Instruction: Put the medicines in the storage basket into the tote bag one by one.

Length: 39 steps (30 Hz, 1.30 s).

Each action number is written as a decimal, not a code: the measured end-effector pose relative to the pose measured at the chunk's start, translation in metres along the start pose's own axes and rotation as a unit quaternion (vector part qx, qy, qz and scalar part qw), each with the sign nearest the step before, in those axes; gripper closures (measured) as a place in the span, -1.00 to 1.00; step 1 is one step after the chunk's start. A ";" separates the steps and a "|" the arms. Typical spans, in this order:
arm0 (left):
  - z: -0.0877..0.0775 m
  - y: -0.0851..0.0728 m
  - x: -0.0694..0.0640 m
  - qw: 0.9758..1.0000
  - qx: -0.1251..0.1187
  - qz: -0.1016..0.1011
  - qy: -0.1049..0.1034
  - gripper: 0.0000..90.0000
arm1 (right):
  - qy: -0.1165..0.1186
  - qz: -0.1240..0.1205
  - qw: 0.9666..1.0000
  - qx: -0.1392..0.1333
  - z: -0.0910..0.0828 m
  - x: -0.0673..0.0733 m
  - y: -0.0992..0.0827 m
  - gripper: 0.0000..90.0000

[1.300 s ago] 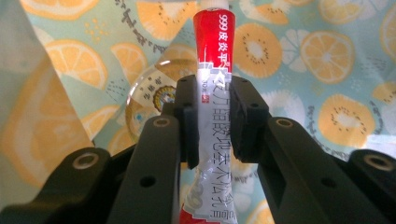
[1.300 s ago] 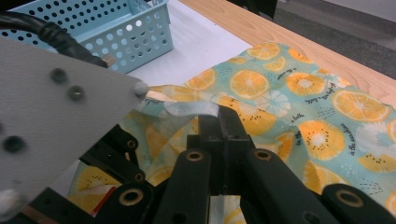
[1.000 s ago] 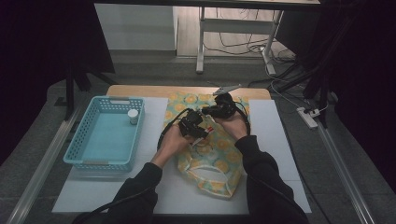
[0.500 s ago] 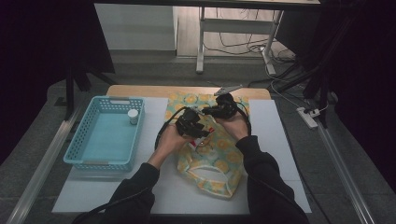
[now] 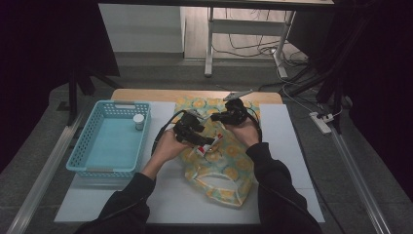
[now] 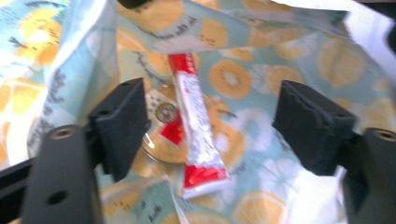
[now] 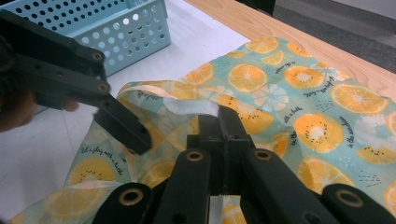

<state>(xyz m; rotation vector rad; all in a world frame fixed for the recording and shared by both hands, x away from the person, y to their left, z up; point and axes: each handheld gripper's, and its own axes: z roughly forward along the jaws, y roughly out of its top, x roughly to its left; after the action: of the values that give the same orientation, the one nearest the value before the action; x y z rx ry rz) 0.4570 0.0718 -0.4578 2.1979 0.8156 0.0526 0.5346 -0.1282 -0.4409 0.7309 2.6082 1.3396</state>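
Tube (image 6: pixel 198 126) – apparently loose – between open jaws

fabric bag (image 5: pixel 221 163): pale blue cloth printed with orange citrus slices, lying crumpled at frame centre of the high view, mouth lifted open. red-and-white tube (image 6: pixel 196 123): lies flat inside the bag, centre of the left gripper view, over a round gold-lidded tin (image 6: pixel 161 128).

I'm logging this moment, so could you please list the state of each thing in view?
Bag: lying on the table, mouth held open.
Tube: lying inside the bag, released.
Left gripper: jaws just opened, open, nothing pinched.
Right gripper: shut on the bag's rim.
Basket: upright, holding a small bottle.
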 end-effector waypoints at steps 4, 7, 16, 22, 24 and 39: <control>-0.009 -0.005 0.002 1.000 0.001 -0.007 0.009 -0.65 | 0.000 0.000 1.000 0.000 0.001 0.000 -0.001 1.00; -0.018 -0.009 0.007 1.000 -0.004 -0.017 0.001 -0.80 | -0.001 -0.002 1.000 0.002 0.001 0.001 -0.001 1.00; -0.046 -0.024 0.018 0.999 -0.021 -0.025 0.033 -0.97 | -0.001 -0.001 1.000 0.003 0.002 0.000 -0.003 1.00; -0.063 -0.035 0.031 0.998 -0.035 -0.038 0.045 -0.97 | 0.000 0.000 1.000 0.003 0.001 0.000 -0.003 1.00; -0.068 -0.040 0.035 0.997 -0.041 -0.038 0.050 -0.96 | 0.001 -0.001 1.000 0.003 0.001 0.000 -0.004 1.00; -0.107 -0.064 0.057 0.990 -0.057 -0.070 0.108 -0.95 | 0.006 -0.001 1.000 0.005 0.001 0.001 -0.004 1.00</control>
<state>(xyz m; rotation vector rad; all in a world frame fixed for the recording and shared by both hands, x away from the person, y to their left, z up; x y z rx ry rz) 0.4372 0.2061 -0.4394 2.0462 1.0579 0.2653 0.5324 -0.1291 -0.4442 0.7241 2.6262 1.3348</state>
